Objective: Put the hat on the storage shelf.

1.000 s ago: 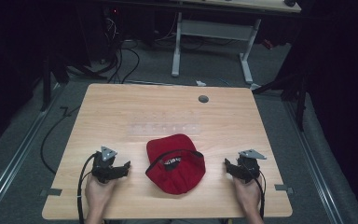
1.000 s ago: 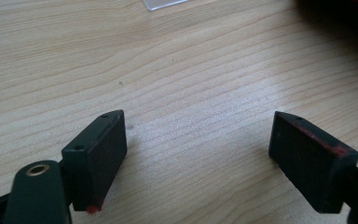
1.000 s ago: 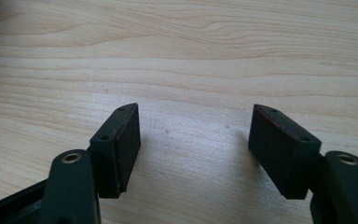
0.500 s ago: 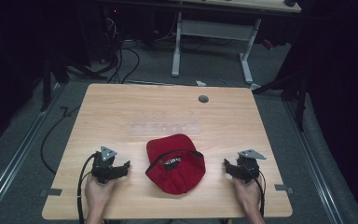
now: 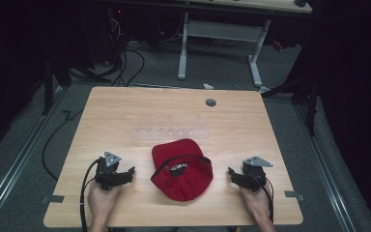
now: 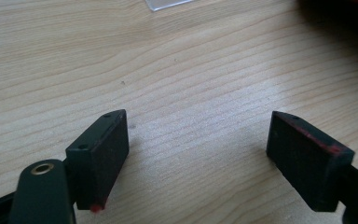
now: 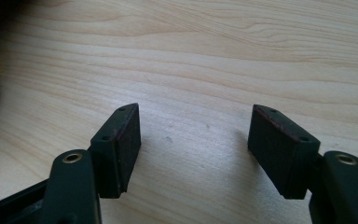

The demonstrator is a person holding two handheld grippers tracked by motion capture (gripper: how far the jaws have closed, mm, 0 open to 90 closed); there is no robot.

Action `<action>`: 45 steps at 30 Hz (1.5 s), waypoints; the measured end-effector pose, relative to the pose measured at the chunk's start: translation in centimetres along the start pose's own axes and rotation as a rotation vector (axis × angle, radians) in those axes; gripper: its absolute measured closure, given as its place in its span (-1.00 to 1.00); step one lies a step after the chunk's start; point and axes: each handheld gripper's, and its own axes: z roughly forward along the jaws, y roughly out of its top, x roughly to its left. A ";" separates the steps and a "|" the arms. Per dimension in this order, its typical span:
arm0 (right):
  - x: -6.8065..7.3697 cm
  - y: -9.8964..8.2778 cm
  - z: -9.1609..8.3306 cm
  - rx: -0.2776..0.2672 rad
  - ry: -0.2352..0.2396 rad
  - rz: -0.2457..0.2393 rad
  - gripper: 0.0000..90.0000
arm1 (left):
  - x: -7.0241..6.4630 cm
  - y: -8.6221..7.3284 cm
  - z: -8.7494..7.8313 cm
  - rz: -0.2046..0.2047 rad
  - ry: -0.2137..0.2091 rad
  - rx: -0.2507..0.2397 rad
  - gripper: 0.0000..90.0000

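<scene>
A red baseball cap (image 5: 182, 169) lies near the front edge of a wooden counter (image 5: 125, 116), midway between two handheld grippers. The left gripper (image 5: 128, 173) and right gripper (image 5: 233, 173) rest on the counter either side, jaws spread wide, holding nothing, both apart from the cap.

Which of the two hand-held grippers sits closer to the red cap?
The right hand-held gripper, just off the red cap; the left hand-held gripper leaves slightly more bare table.
</scene>
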 end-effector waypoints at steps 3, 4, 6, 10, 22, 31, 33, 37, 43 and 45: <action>0.2 -0.1 -0.2 -0.003 0.012 -0.004 -0.12 | 0.0 0.0 0.0 0.000 0.000 -0.001 -0.52; 0.3 -0.2 -0.3 -0.002 0.015 -0.002 -0.09 | 0.0 0.0 0.0 -0.001 0.000 -0.001 -0.52; 0.5 -0.2 -0.5 -0.012 0.036 0.008 -0.07 | 0.0 0.0 0.0 -0.001 0.000 -0.001 -0.52; 1.5 0.1 -1.7 -0.052 0.069 -0.004 -0.06 | 0.0 0.0 0.0 0.000 0.000 0.000 -0.52; 5.1 1.1 -4.7 -0.118 0.197 -0.103 -0.10 | 0.0 0.0 0.0 0.000 0.000 -0.001 -0.52; 7.0 2.8 -2.6 -0.113 0.261 -0.109 -0.15 | 0.0 0.0 0.0 -0.001 0.000 -0.001 -0.52; 7.7 3.5 -1.5 -0.104 0.271 -0.120 -0.15 | 0.0 0.0 0.0 -0.001 0.000 -0.001 -0.52; 8.0 4.0 -0.3 -0.092 0.277 -0.106 -0.15 | 0.0 0.0 0.0 -0.001 0.000 -0.001 -0.52; 8.0 4.1 1.8 -0.070 0.285 -0.063 -0.08 | 0.0 0.0 0.0 0.000 0.000 -0.001 -0.52; 8.0 4.2 2.3 -0.066 0.288 -0.058 -0.06 | 0.0 0.0 0.0 0.000 0.001 -0.001 -0.52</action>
